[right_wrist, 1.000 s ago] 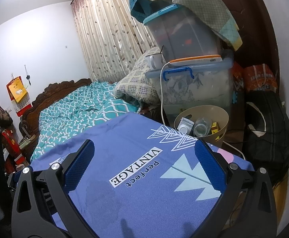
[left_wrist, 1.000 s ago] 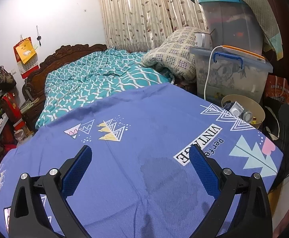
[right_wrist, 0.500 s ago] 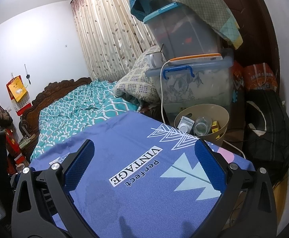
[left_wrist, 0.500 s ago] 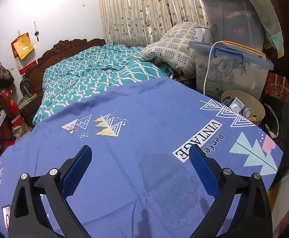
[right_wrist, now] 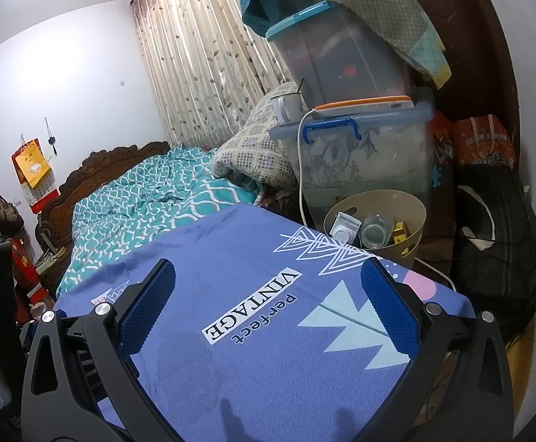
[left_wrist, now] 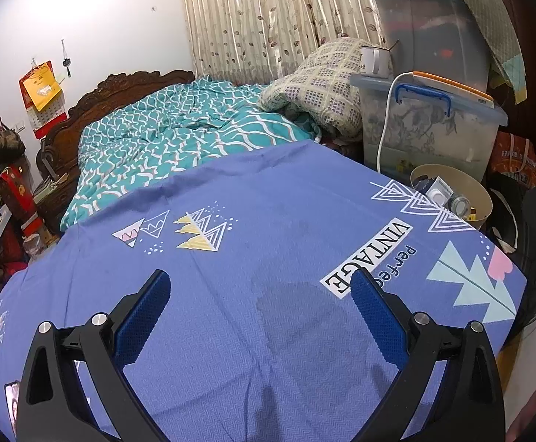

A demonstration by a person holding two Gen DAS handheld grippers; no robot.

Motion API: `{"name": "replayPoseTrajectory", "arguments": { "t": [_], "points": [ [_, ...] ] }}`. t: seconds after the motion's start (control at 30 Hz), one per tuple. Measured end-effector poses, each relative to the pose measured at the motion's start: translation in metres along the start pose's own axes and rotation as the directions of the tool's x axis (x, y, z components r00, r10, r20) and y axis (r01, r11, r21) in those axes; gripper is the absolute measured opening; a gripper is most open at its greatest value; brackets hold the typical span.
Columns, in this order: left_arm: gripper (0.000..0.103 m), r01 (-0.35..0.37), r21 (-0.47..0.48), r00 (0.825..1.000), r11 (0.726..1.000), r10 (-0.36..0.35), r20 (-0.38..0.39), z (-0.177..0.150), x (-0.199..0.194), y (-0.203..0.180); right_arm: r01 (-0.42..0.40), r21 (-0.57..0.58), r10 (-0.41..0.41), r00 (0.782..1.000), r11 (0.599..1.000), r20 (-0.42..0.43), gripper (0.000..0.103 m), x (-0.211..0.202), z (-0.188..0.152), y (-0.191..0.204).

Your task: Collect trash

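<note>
- We held both grippers above a table draped in a blue printed cloth (left_wrist: 268,191); no loose trash showed on the cloth in either view.
- Our left gripper (left_wrist: 258,283) was spread wide, its blue pads holding nothing, hovering over the middle of the cloth.
- Our right gripper (right_wrist: 268,272) was likewise spread wide and empty, hovering nearer the cloth's far right corner.
- The trash sat inside a beige wastebasket (right_wrist: 415,206) on the floor just past that corner, below a stack of clear storage bins (right_wrist: 371,154).
- In the basket we could make out a clear plastic bottle (right_wrist: 374,234), a white carton (right_wrist: 345,226) and a small yellow box (right_wrist: 400,234).
- From the left gripper, the wastebasket (left_wrist: 477,188) lay well off to the front right; from the right gripper it lay ahead and slightly right, much nearer.
- We judged the right hand the nearer one for any further drop, and the collecting looked close to finished.
</note>
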State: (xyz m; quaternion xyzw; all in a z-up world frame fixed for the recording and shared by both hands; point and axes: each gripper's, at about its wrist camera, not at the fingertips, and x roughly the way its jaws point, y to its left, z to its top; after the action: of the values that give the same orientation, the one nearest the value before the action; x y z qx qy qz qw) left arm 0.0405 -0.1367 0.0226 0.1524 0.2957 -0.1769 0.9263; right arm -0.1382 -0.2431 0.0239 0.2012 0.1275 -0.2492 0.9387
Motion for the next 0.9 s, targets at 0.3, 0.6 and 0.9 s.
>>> {"name": "replayPoseTrajectory", "arguments": {
  "t": [0.3,0.6,0.9],
  "points": [
    [0.094,0.001,0.002,1.000,1.000,-0.001,0.000,-0.0009,0.0004,-0.0010,-0.001,0.001,0.001,1.000,1.000,-0.003,0.100,0.0010,0.0001,-0.0014],
    [0.094,0.010,0.014,1.000,1.000,-0.010,0.008,-0.0031,-0.0009,-0.0040,-0.001,0.001,0.001,1.000,1.000,-0.006,0.100,0.0028,0.0023,-0.0020],
    [0.094,0.011,0.027,1.000,1.000,-0.011,0.011,-0.0010,-0.0022,-0.0054,-0.001,0.002,0.001,1.000,1.000,-0.009,0.100,0.0079,0.0020,-0.0026]
  ]
}}
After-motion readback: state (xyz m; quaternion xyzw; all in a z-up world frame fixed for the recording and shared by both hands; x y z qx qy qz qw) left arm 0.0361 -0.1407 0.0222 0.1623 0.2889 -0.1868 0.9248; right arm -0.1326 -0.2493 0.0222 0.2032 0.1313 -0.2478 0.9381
